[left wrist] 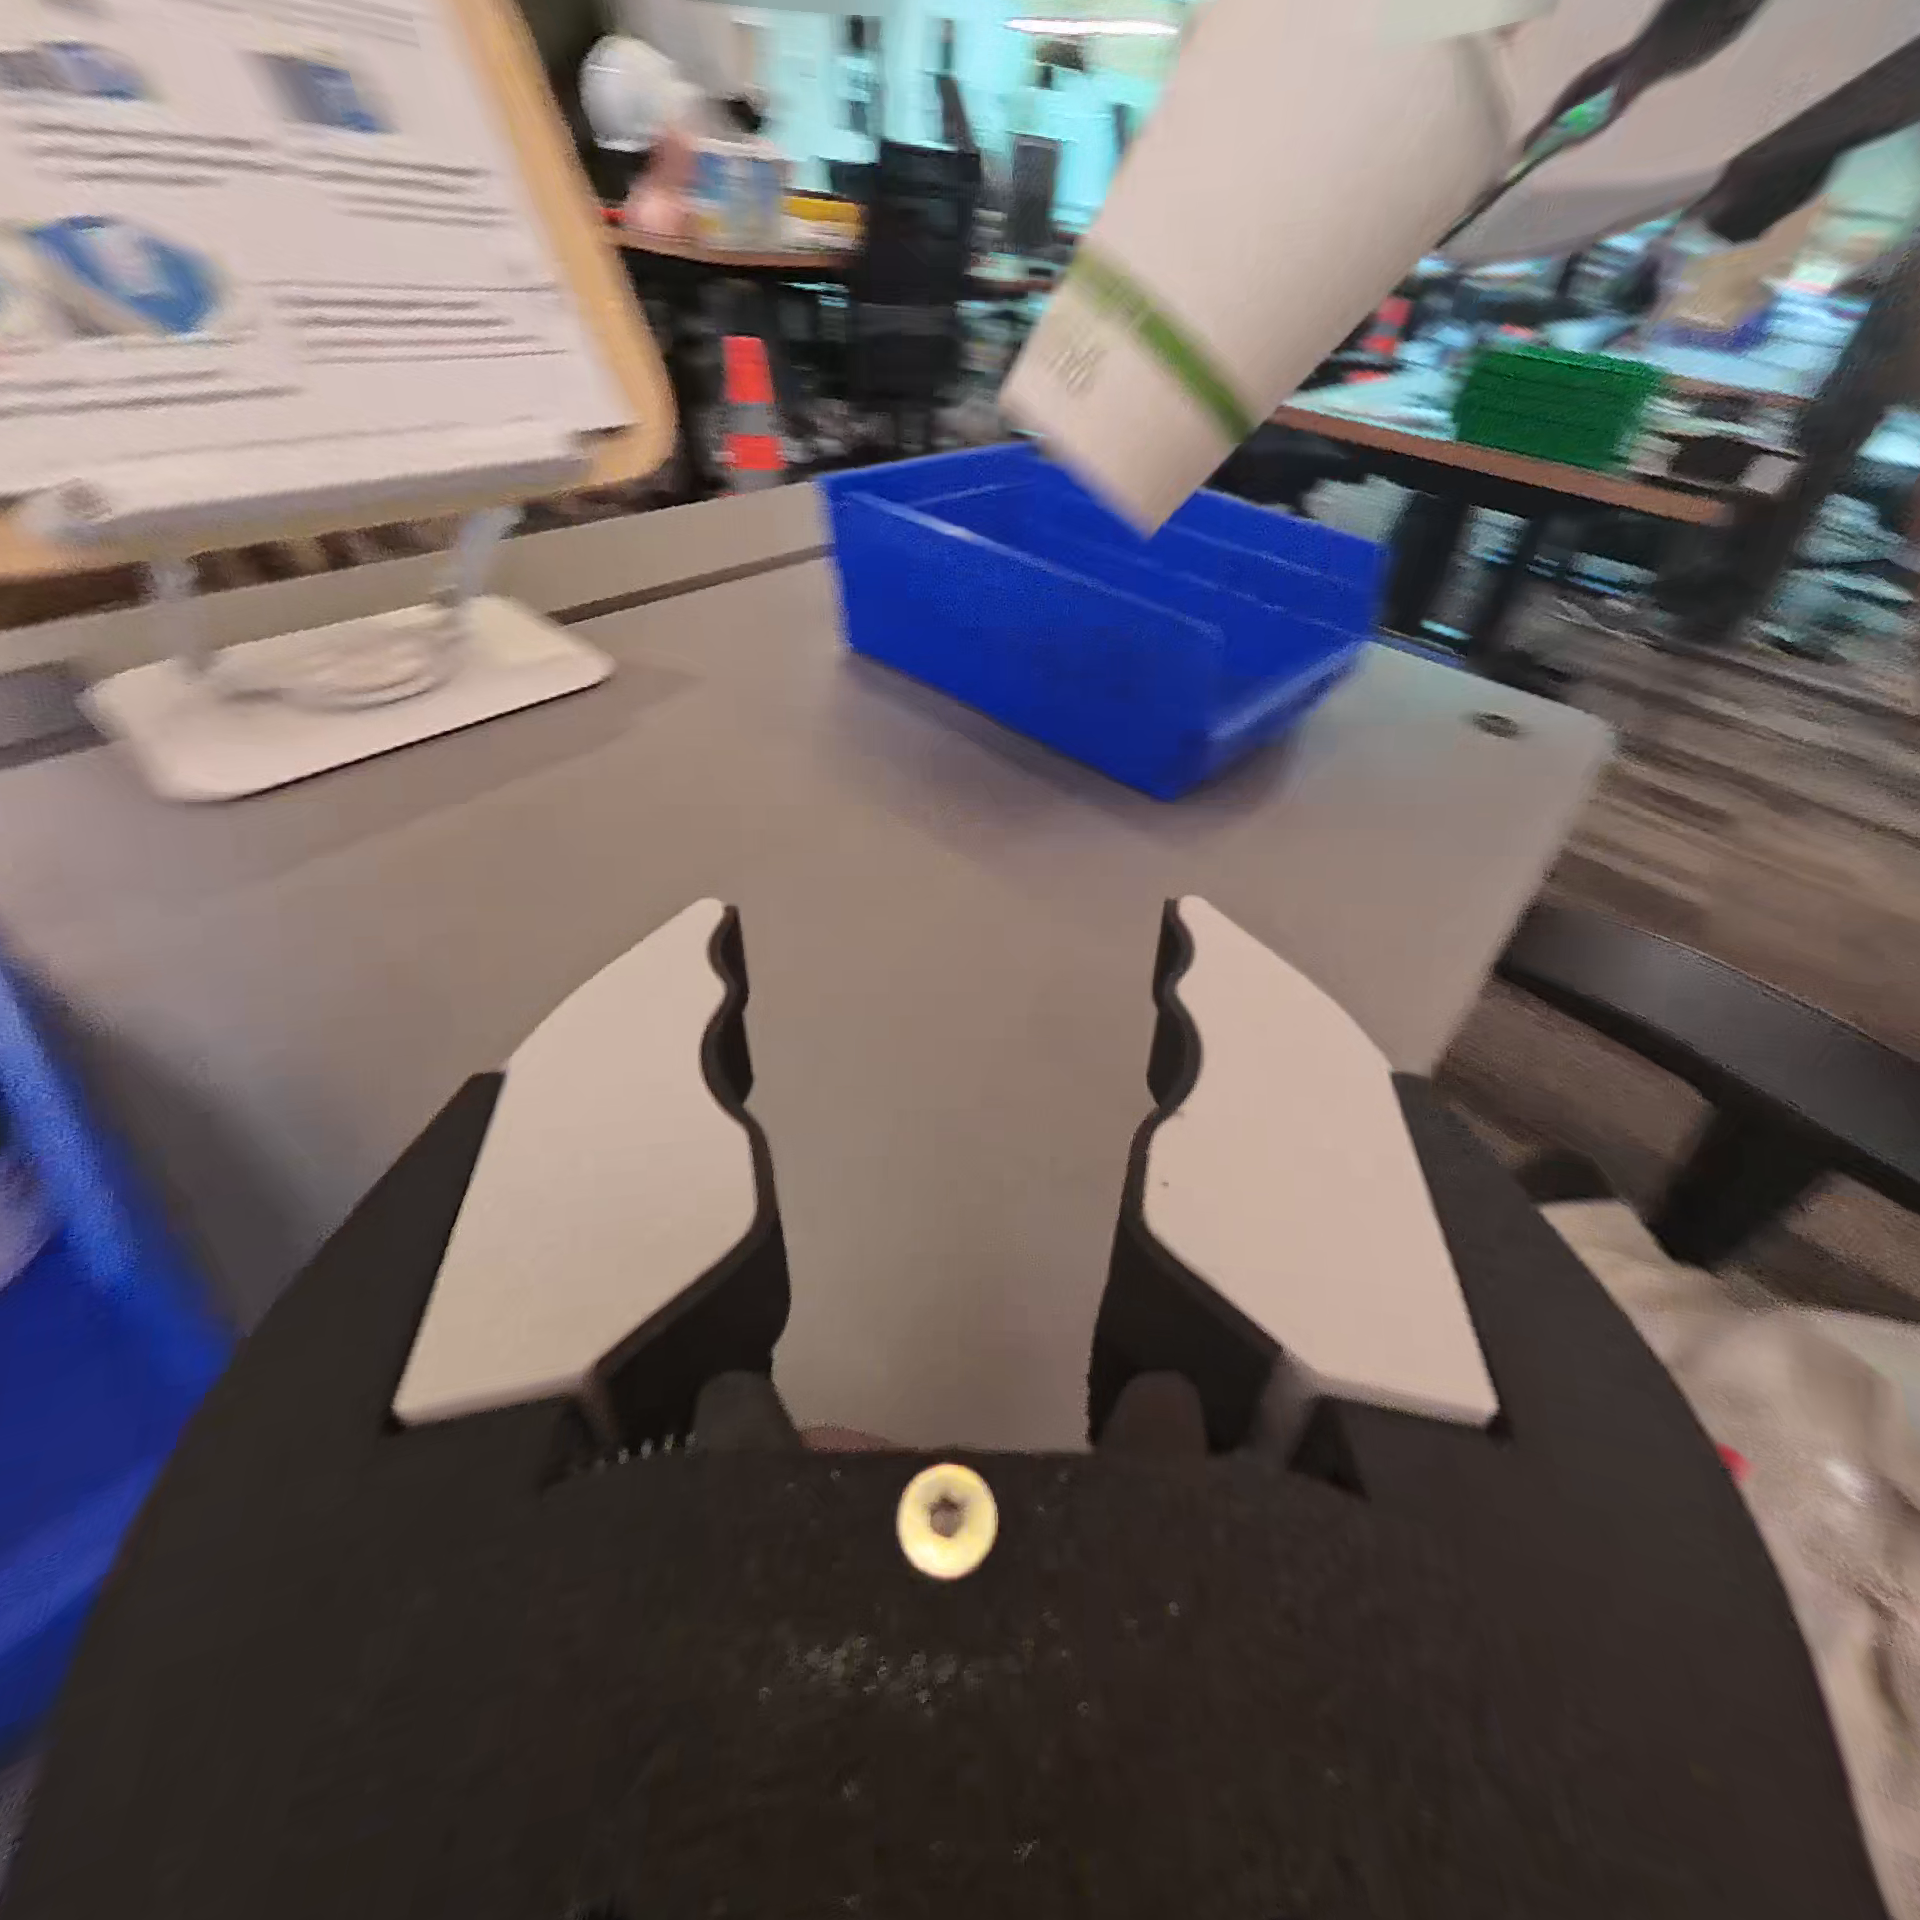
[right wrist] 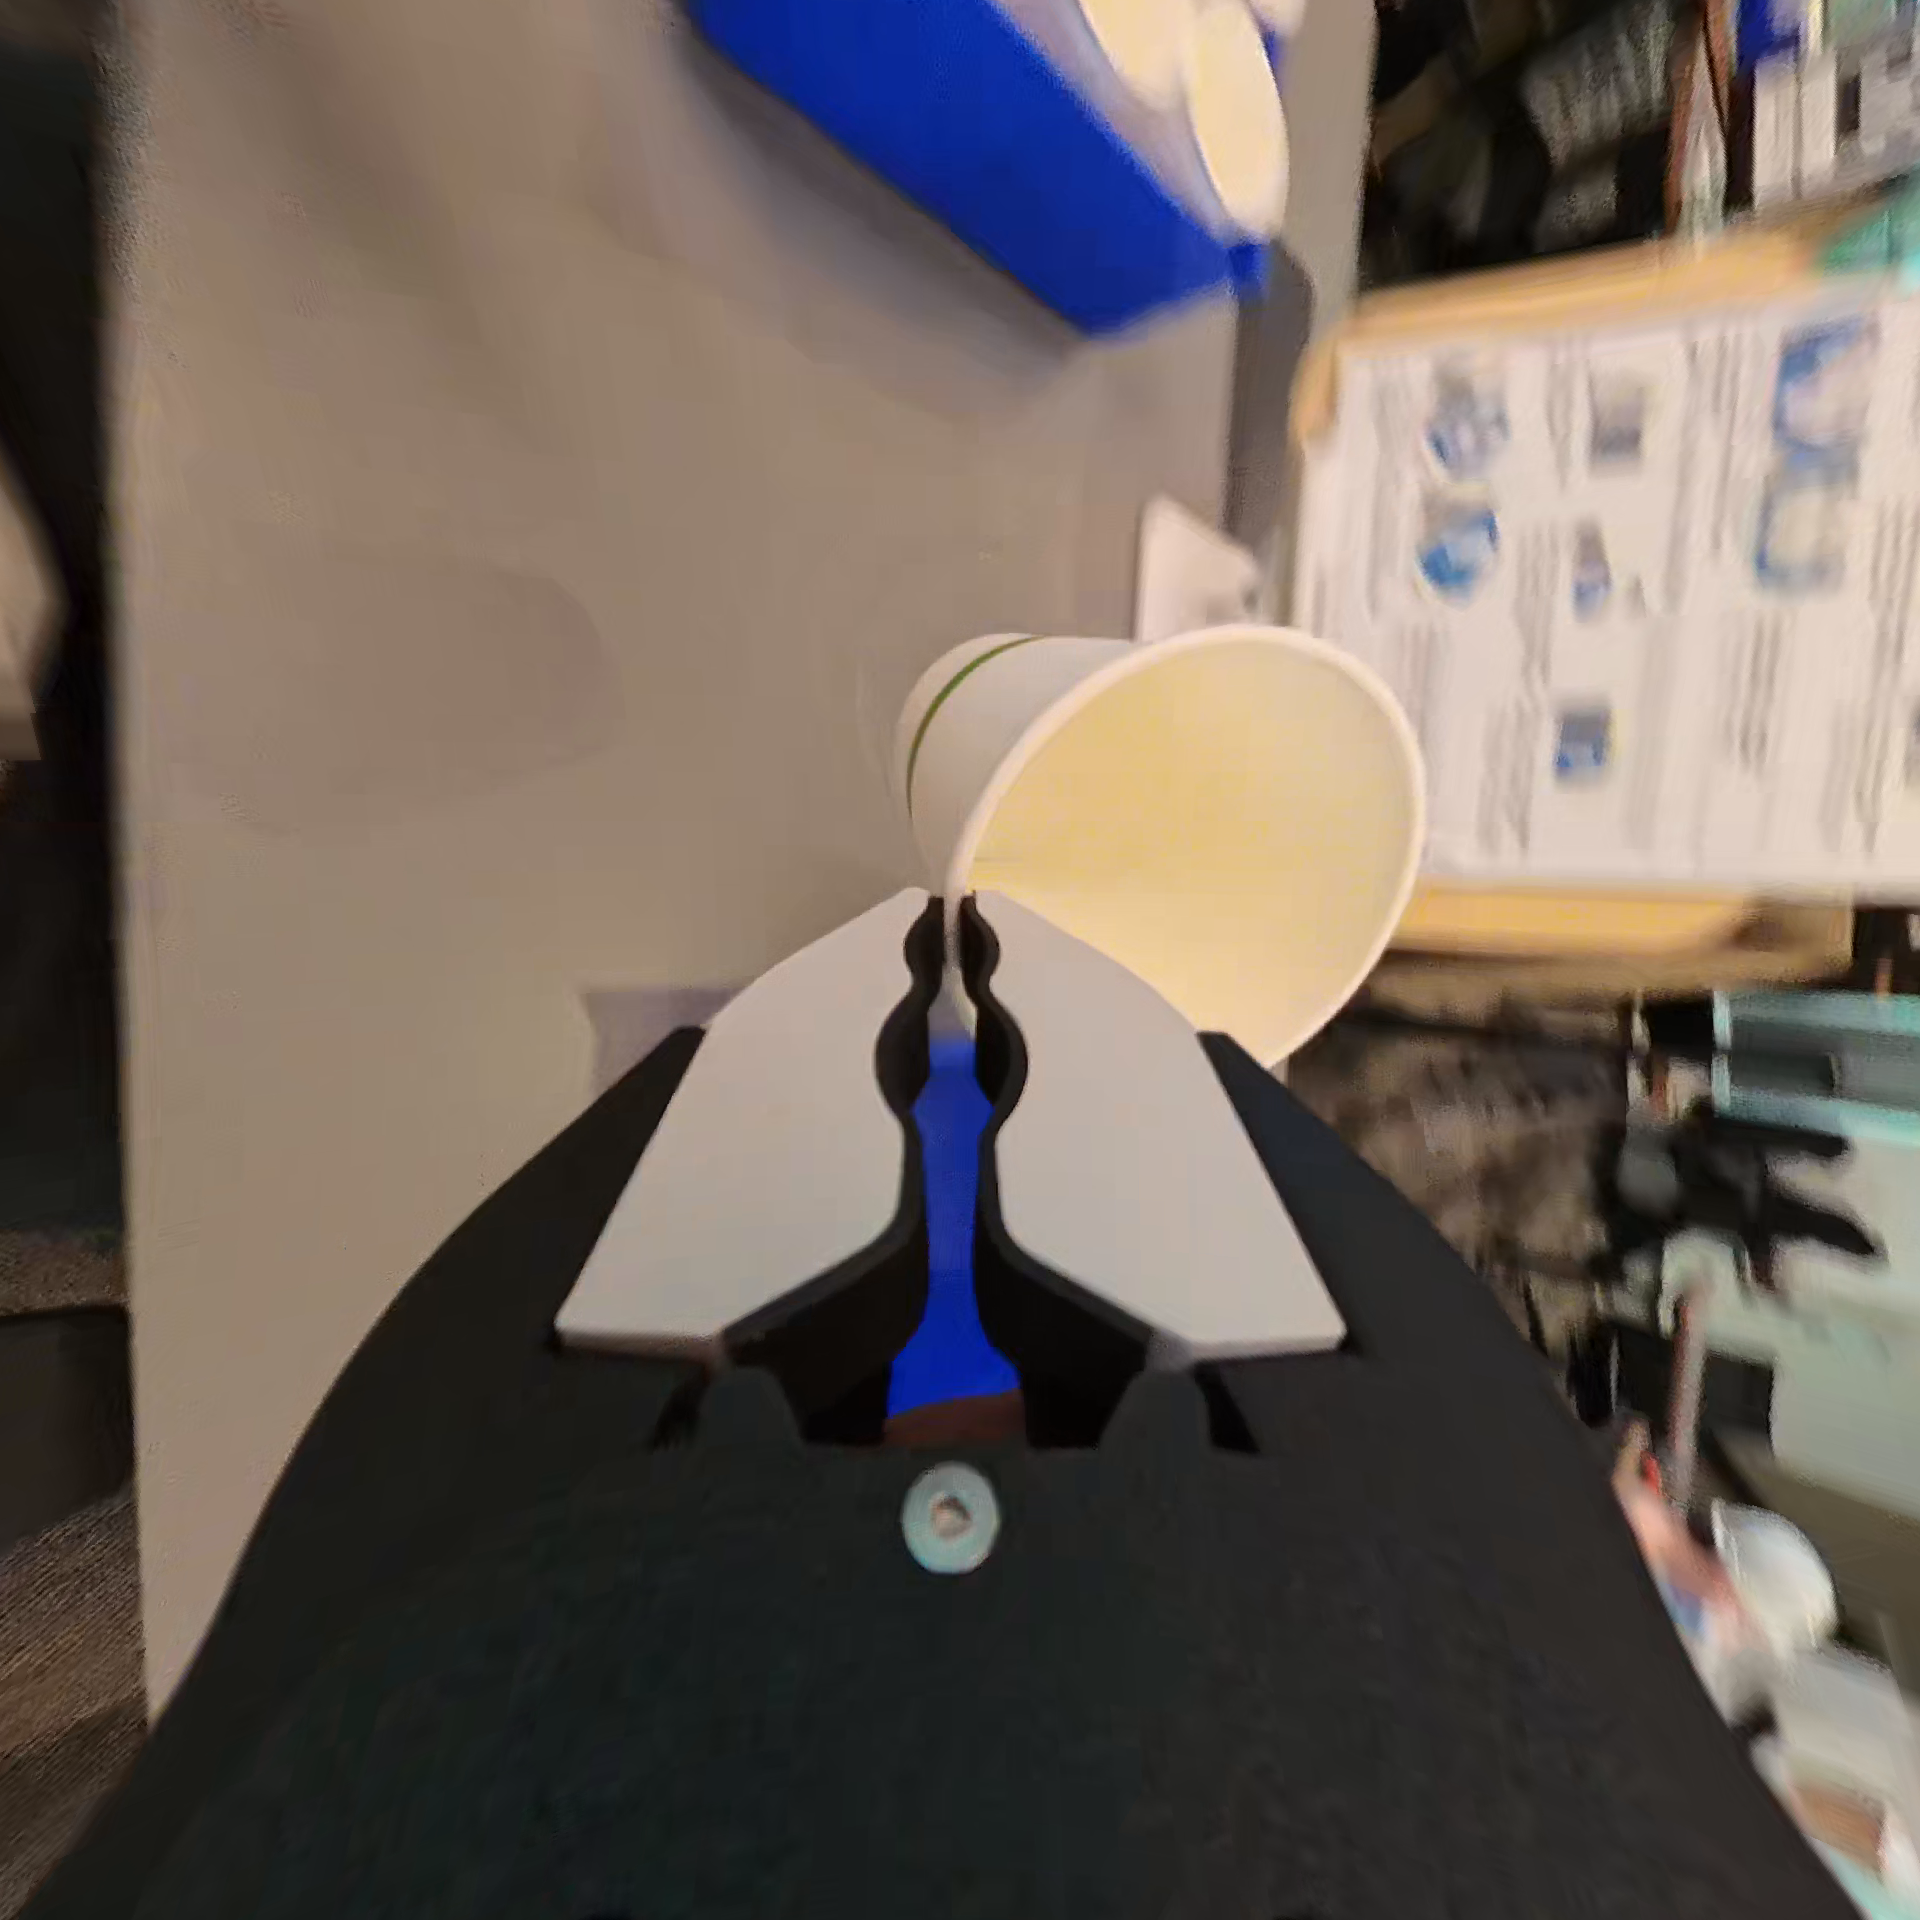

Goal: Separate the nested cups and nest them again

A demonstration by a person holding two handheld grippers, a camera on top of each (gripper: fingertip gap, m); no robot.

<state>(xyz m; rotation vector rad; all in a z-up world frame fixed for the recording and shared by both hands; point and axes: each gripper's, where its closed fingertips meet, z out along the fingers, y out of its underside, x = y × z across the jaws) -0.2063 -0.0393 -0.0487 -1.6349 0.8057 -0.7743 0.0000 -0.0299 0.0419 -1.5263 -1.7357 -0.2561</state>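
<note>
A white paper cup (right wrist: 1091,790) with a green band is pinched by its rim wall at the very tips of the right gripper (right wrist: 948,914), jaws nearly shut on the thin paper; it is held in the air, tilted, mouth toward the camera. The left gripper (left wrist: 951,925) is spread wide with nothing in it, low over the grey counter (left wrist: 727,831).

Risks, judged: the thin rim pinch could let the cup swing or slip out, or the paper could be creased if squeezed harder. Heavy motion blur suggests fast movement, so a nesting attempt could be misaligned.

More white cups (right wrist: 1226,114) are seen in a blue bin (right wrist: 987,187) at the counter's far edge in the right wrist view. In the left wrist view a blue bin (left wrist: 1091,623) sits below the held cup. A printed sheet on a stand (left wrist: 291,260) sits close by and could be clipped. A second blue container (left wrist: 62,1351) is at the left edge.
</note>
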